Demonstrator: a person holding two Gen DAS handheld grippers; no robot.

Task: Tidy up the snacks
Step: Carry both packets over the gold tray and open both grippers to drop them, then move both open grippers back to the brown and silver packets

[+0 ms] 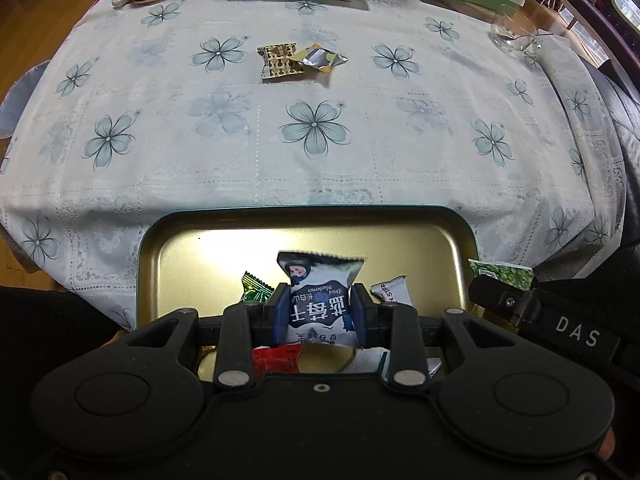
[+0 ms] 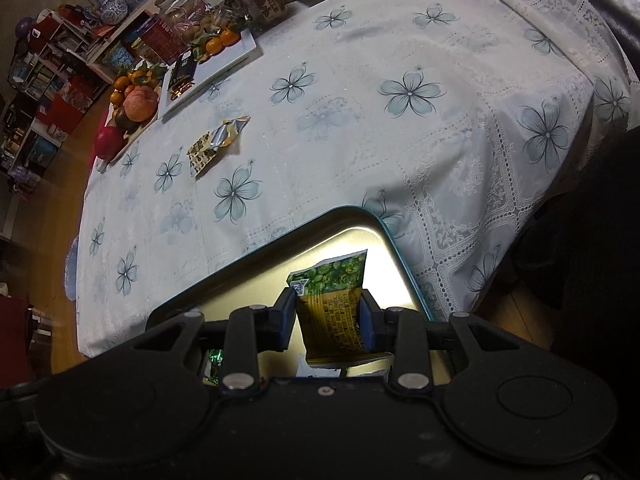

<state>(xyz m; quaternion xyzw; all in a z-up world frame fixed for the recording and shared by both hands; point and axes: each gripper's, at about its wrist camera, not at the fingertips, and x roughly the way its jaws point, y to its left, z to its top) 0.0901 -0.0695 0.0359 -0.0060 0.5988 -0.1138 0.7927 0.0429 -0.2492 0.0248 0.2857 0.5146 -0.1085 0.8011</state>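
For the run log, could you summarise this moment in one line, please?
left gripper: holds blueberry packet | right gripper: holds green pea packet | both over tin

Dim indoor light; glare blooms on the gold tin tray [image 1: 192, 248], the tablecloth [image 1: 320, 152] looks grainy, and fisheye distortion bends the dark far edges.

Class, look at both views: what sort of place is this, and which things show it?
Probably a home living or dining room: a flowered tablecloth covers the table, a fruit tray sits at its far edge, and cluttered shelves with a vase stand behind.
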